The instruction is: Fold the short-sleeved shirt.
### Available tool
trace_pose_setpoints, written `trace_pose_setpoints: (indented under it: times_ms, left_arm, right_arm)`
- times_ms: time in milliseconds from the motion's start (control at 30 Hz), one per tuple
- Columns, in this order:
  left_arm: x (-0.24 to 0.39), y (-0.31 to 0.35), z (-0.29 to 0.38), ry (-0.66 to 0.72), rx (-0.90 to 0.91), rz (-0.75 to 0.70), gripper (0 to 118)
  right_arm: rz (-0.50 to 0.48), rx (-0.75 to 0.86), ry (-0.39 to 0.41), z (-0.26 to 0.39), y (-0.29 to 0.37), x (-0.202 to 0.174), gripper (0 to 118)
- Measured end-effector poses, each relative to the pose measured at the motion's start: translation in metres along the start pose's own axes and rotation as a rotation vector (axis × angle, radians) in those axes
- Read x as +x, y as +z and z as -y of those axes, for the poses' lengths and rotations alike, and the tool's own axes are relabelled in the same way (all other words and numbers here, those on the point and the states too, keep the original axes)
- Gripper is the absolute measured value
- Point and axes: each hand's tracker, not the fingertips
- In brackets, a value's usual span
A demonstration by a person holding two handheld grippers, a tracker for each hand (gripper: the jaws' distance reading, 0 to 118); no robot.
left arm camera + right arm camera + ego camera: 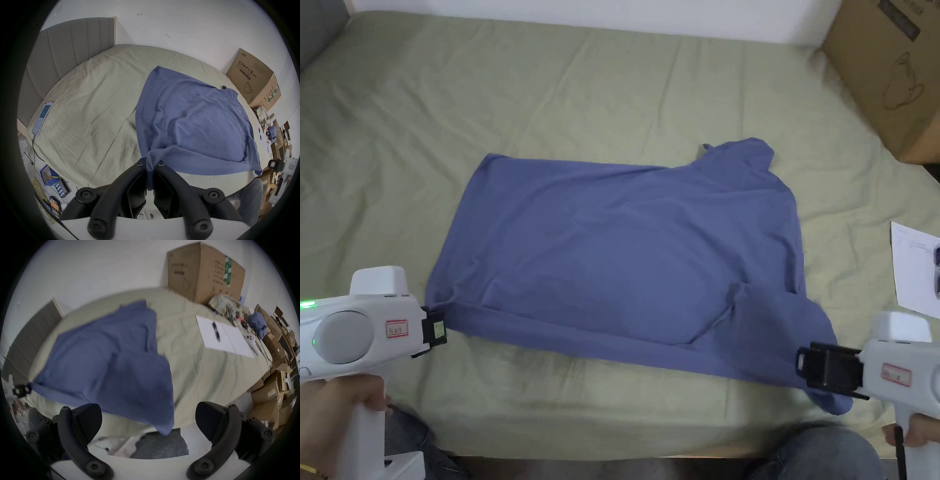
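Note:
A blue short-sleeved shirt point(625, 256) lies spread on the bed, collar end to the right and hem to the left. My left gripper point(436, 330) is at the shirt's near-left hem corner; in the left gripper view point(150, 164) its jaws are shut with a bunch of blue cloth point(150, 175) pinched between them. My right gripper point(822, 369) is at the near-right sleeve point(787, 337), which droops over the bed's front edge. In the right gripper view point(148, 418) its jaws stand wide apart, the sleeve tip point(165, 428) hanging between them untouched.
An olive sheet point(550, 81) covers the bed. A cardboard box point(894, 69) stands at the far right corner. White paper point(915, 269) with a dark pen lies on the right. A phone point(42, 117) lies at the left, near the grey headboard point(69, 42). My knees point(819, 453) are below the front edge.

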Motion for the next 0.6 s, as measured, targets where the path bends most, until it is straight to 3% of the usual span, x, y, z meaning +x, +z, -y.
trace_pose_setpoints:
  times_ms: [67, 133, 233, 333, 400, 500, 600]
  left_arm:
    - [0.001, -0.001, 0.001, 0.002, -0.004, -0.006, 4]
    - [0.002, -0.001, 0.001, 0.006, -0.01, -0.013, 4]
    - [0.002, -0.003, 0.002, 0.016, -0.022, -0.021, 4]
    - [0.0, -0.008, 0.004, 0.022, -0.027, -0.024, 4]
    - [0.0, -0.007, 0.003, 0.03, -0.025, -0.019, 4]
    - [0.001, 0.0, -0.005, 0.042, -0.018, -0.015, 4]
    - [-0.001, 0.009, -0.024, 0.1, 0.013, 0.026, 4]
  right_arm:
    - [0.015, -0.082, 0.033, 0.006, -0.019, -0.002, 111]
    - [0.048, -0.141, 0.03, 0.01, -0.032, -0.003, 92]
    - [0.03, -0.121, 0.015, 0.014, -0.041, -0.005, 80]
    - [0.013, -0.122, -0.041, 0.013, -0.038, -0.005, 39]
    - [0.004, -0.086, -0.024, 0.009, -0.027, -0.003, 9]
    - [-0.116, -0.094, -0.063, -0.004, -0.005, 0.004, 5]
    - [-0.09, -0.061, 0.049, -0.028, 0.018, 0.002, 5]
